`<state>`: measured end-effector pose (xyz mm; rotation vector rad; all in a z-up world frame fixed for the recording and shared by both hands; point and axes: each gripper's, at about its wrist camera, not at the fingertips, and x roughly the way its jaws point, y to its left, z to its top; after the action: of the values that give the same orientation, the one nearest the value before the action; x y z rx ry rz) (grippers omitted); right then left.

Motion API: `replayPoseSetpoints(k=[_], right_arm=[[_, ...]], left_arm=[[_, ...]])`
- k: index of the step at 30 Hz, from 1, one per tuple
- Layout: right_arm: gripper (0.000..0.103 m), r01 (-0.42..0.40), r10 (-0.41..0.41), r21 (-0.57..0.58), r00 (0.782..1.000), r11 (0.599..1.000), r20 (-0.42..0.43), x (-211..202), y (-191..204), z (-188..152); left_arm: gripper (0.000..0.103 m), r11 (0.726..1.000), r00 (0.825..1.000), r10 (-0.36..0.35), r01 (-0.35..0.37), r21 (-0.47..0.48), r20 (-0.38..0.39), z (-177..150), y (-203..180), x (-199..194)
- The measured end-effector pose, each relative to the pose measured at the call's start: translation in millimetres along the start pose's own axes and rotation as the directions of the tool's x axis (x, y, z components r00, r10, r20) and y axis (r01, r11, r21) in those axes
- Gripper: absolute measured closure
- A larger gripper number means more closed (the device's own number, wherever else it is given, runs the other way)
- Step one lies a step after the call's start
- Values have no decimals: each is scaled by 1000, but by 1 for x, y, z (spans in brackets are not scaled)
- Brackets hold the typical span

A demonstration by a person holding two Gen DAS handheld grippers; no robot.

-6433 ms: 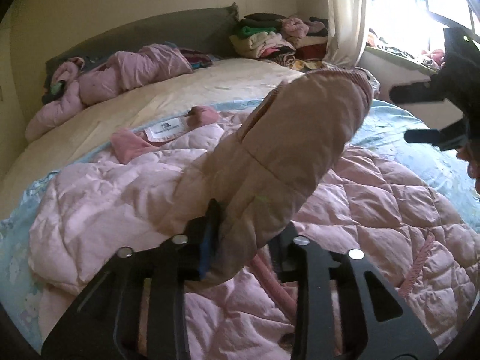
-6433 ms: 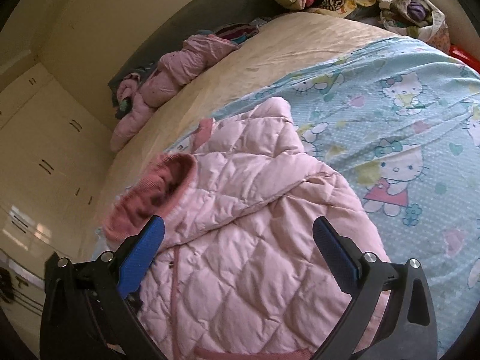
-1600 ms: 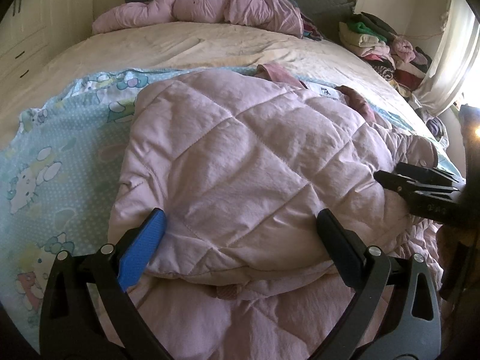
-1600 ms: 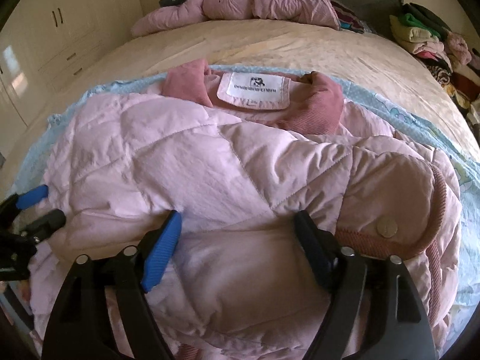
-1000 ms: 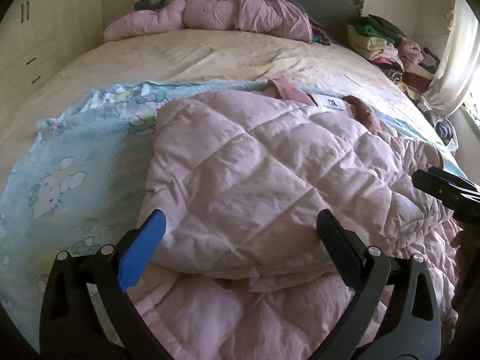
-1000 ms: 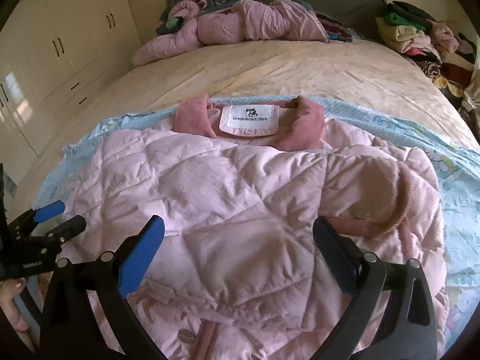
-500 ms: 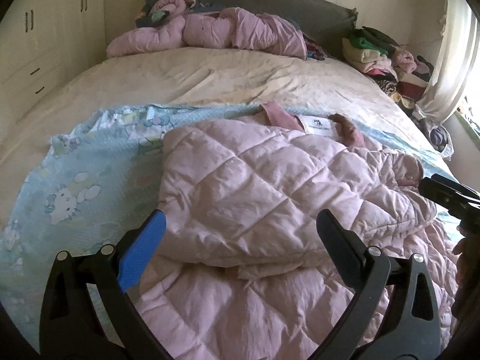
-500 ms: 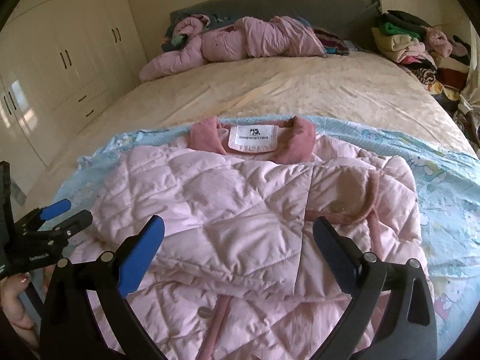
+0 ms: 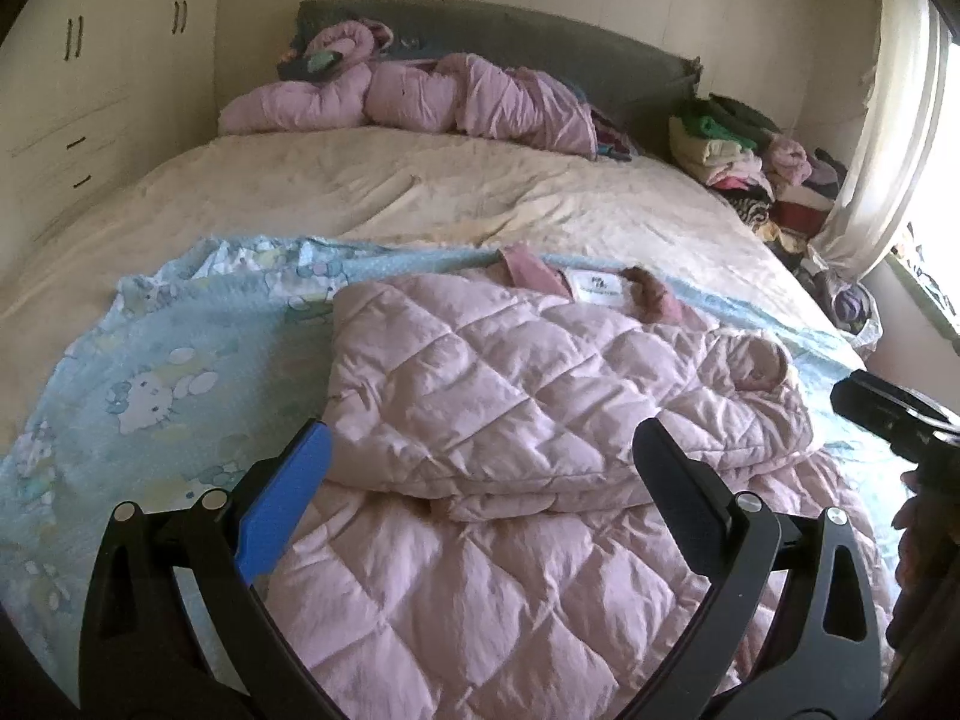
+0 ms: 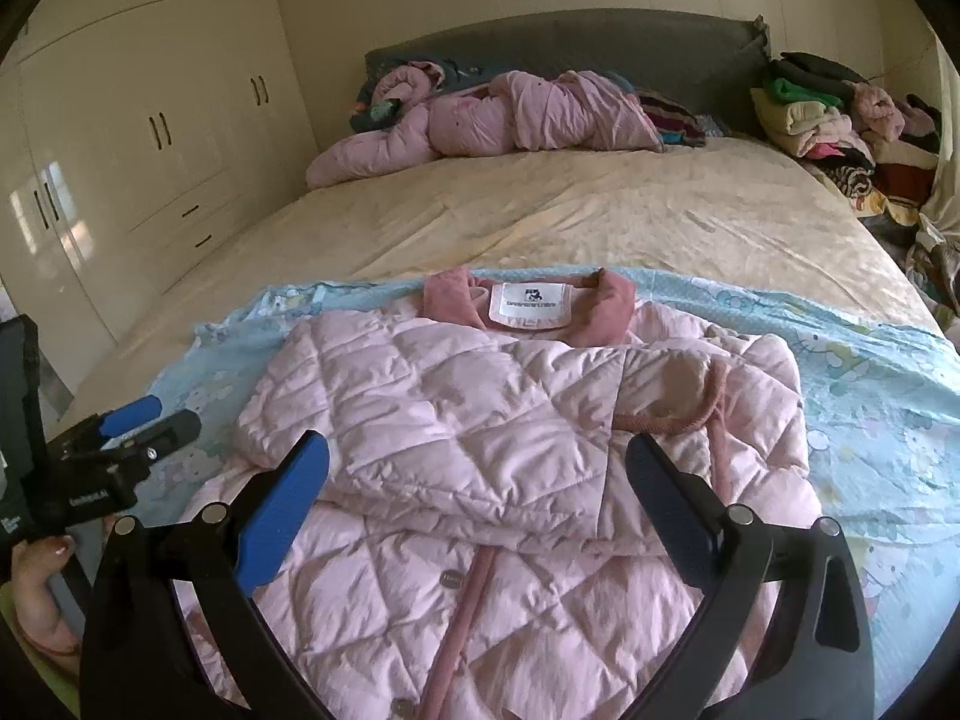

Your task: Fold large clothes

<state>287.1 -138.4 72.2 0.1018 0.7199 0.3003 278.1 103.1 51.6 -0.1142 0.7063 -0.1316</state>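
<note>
A pink quilted jacket [image 9: 540, 420] lies front up on a light blue printed sheet [image 9: 150, 372] on the bed, both sleeves folded across its chest. In the right wrist view the jacket [image 10: 510, 450] shows its dark pink collar and white label [image 10: 528, 303] at the far end. My left gripper [image 9: 480, 468] is open and empty, above the jacket's near left part. My right gripper [image 10: 477, 480] is open and empty, above the jacket's lower front. The left gripper also shows at the left edge of the right wrist view [image 10: 138, 426].
A second pink padded garment [image 10: 492, 114] lies bunched by the grey headboard [image 10: 570, 42]. A stack of folded clothes [image 10: 828, 114] sits at the far right corner. Cream wardrobes [image 10: 132, 120] stand on the left. A curtain and window [image 9: 888, 150] are on the right.
Both grippers have drawn back and up from the jacket, which now looks smaller and lies still. Earlier the left gripper held a sleeve; it has let go.
</note>
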Motion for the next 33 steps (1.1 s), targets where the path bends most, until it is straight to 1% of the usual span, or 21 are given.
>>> replayPoseSetpoints(k=[4,10,15,22,33], right_arm=[[4,-8,8,4,1000,1000,12,-12,-2,-1],[4,-13,12,21,999,1000,43,-36,-7,-6],[4,15,-16,15,997,1000,73,-58,-8,-12],[4,26,-27,16,995,1000,99,-86,-12,-25],[4,39,-41,27,995,999,89,-117,-25,-58]], left_arm=[[9,1000,1000,-4,4,14,31,-2,-10,-16],[9,999,999,-10,8,40,45,-8,-21,-31],[9,998,998,-15,11,63,56,-13,-31,-45],[9,996,998,-12,7,85,63,-22,-42,-64],[9,993,998,2,-10,116,67,-43,-57,-90]])
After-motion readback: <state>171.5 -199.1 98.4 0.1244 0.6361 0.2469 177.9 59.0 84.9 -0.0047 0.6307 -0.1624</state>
